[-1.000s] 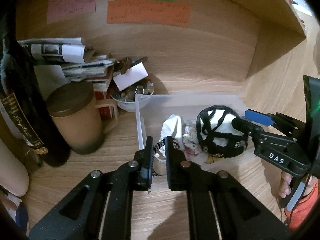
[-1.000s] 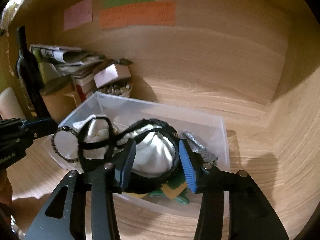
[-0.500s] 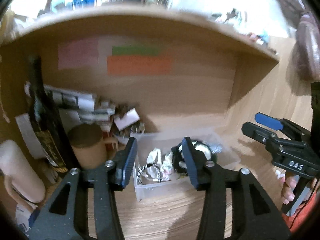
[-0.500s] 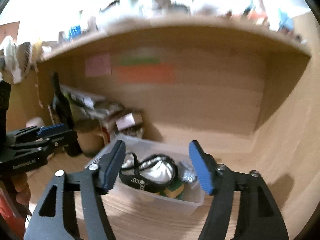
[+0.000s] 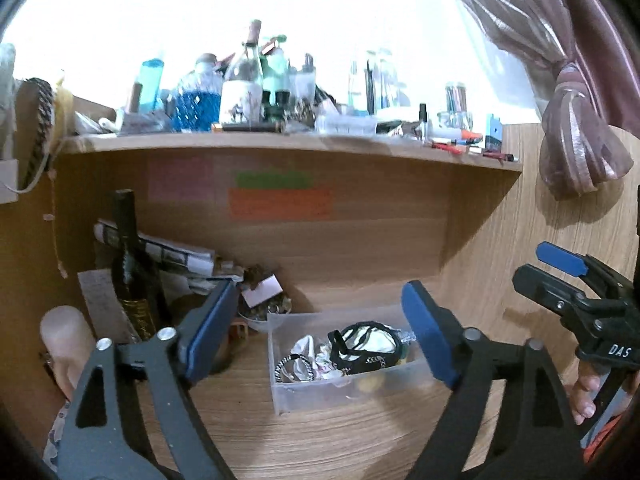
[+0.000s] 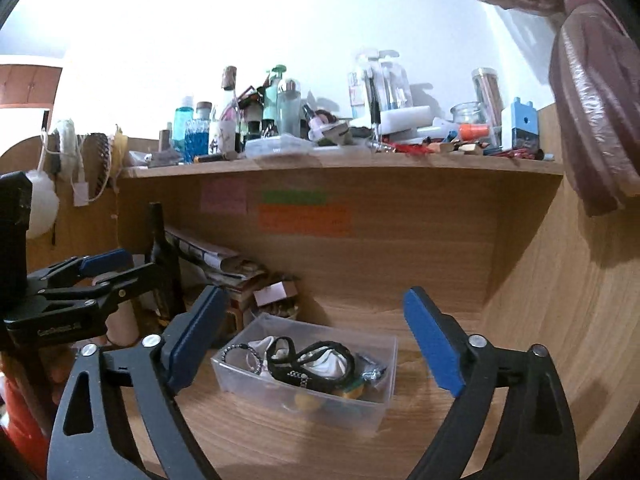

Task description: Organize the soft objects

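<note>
- Left claw (image 5: 320,336): jaws spread wide, nothing between them, held back from the clear plastic bin (image 5: 344,376) and framing it.
- Right claw (image 6: 316,344): also wide open and empty, held off the bin (image 6: 308,380). It shows at the right edge of the left view (image 5: 576,280), gripped by a hand (image 5: 584,392).
- Soft items sit inside the bin: black strappy fabric piece (image 6: 312,364) over white cloth (image 6: 328,362), beaded bracelet (image 6: 240,354) at the left end, something yellow/green low against the front wall. All are below the rim, nothing hanging over.
- Bin sits on the wooden counter (image 6: 280,440) in the cubby under the shelf (image 6: 340,166), clear of the clutter stack on the left: dark bottle (image 5: 130,272), newspapers (image 5: 176,256), small bowl of bits (image 5: 264,312). Likely parked there so the claws get open access from the front.
- Judgement: both claws empty and stood off, contents gathered, so the task looks done or nearly so. No loose soft item visible on the counter.
</note>
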Tool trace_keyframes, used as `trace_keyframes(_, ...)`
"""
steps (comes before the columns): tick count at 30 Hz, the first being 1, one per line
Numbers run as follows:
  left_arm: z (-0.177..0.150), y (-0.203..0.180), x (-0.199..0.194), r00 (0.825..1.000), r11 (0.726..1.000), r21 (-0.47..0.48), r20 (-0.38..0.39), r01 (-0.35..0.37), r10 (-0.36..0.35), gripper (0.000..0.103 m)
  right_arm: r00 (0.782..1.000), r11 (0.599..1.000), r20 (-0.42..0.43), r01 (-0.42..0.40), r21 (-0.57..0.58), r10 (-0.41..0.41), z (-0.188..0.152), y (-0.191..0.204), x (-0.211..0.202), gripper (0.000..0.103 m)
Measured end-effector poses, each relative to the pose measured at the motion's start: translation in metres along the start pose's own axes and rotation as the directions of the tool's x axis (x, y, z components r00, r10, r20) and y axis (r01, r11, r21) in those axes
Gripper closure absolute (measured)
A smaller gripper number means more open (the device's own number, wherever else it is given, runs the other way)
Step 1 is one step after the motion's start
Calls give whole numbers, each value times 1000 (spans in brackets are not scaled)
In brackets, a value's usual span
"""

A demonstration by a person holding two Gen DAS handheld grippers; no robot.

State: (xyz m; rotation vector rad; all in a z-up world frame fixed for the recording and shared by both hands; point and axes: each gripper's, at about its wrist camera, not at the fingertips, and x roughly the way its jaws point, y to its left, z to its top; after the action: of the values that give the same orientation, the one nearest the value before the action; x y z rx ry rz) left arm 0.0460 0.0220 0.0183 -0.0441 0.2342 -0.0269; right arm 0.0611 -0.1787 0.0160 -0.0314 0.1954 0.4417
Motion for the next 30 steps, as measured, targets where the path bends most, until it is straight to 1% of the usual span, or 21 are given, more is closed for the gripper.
trace_keyframes(1,0,-1,-4,1000,1000,3,9,-5,5,9,1000,1000,6,1,3,-1,-1,-1,-3,5)
trace_keyframes(3,0,-3,-11,1000,1000,3,24,-12,12,3,1000,1000,15,3,7,-3,-2,0,-9,2)
trace_keyframes(5,0,-4,-18,999,1000,3,40,-22,22,1,1000,1000,21,4,15,-4,-3,0,-14,0)
trace_keyframes(16,0,-7,-30,997,1000,7,65,-31,30,0,999,999,33,13,31,-14,-8,0,-25,0)
trace_keyframes(30,0,-8,-32,996,999,24,80,-27,25,0,999,1000,35,2,30,-3,-9,-4,-25,0)
